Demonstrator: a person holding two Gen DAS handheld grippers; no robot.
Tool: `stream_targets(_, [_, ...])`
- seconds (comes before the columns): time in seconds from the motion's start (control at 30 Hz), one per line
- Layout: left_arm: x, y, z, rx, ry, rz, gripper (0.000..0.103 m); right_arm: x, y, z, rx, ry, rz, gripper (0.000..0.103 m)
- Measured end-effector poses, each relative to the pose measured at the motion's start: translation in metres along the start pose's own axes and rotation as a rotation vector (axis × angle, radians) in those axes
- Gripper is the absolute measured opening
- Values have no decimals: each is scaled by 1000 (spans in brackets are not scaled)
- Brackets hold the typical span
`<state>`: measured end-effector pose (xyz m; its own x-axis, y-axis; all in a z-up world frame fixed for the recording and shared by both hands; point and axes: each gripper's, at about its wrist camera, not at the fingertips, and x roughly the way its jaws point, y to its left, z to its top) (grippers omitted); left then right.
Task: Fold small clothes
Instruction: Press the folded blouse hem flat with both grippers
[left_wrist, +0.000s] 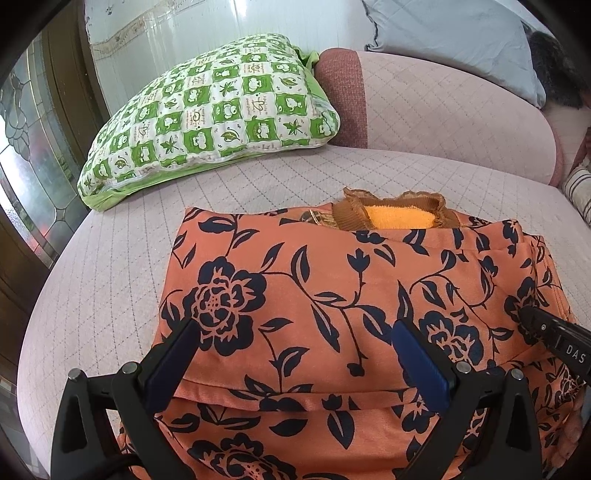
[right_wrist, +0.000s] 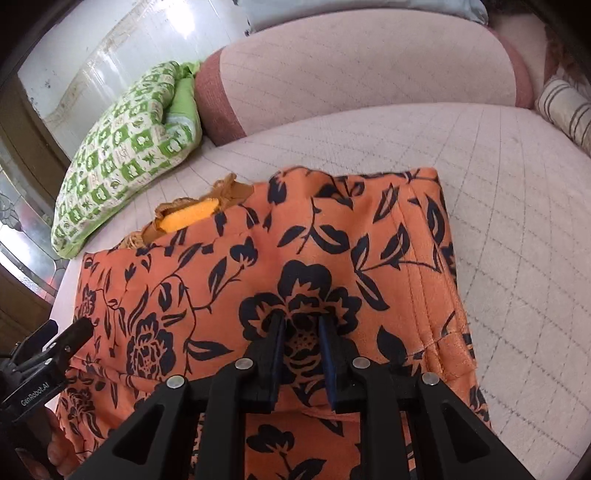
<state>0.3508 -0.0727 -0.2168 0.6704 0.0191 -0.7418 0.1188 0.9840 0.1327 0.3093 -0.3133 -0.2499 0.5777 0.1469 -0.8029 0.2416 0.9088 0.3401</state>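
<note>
An orange garment with a dark floral print (left_wrist: 332, 295) (right_wrist: 258, 277) lies folded flat on the pink quilted sofa seat (left_wrist: 110, 266). A brown ribbed collar with orange fleece lining (left_wrist: 391, 216) (right_wrist: 188, 216) pokes out from under its far edge. My left gripper (left_wrist: 295, 325) hovers over the near half of the garment, jaws wide open with nothing between them; in the right wrist view its tip (right_wrist: 74, 328) shows at the left edge. My right gripper (right_wrist: 301, 319) rests over a printed flower, jaws narrowly apart, the cloth lying flat beneath; its tip (left_wrist: 535, 317) touches the garment's right side.
A green and white checked pillow (left_wrist: 207, 122) (right_wrist: 122, 158) leans at the seat's far left. The pink backrest (left_wrist: 443, 110) runs behind, with a blue-grey cushion (left_wrist: 461, 37) on top. A striped cushion (right_wrist: 565, 107) sits at the right. A glass door (left_wrist: 29, 166) stands left.
</note>
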Motion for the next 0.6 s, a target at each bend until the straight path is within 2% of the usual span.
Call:
stream_targets(0.27, [-10,-3,2,10,-29,-10,103,-14,5,0,-10,-68,43,22])
stream_targets(0.6, [-20,-6,4,18,-49,-32,103,-14,9,1,-11,-73,44,22])
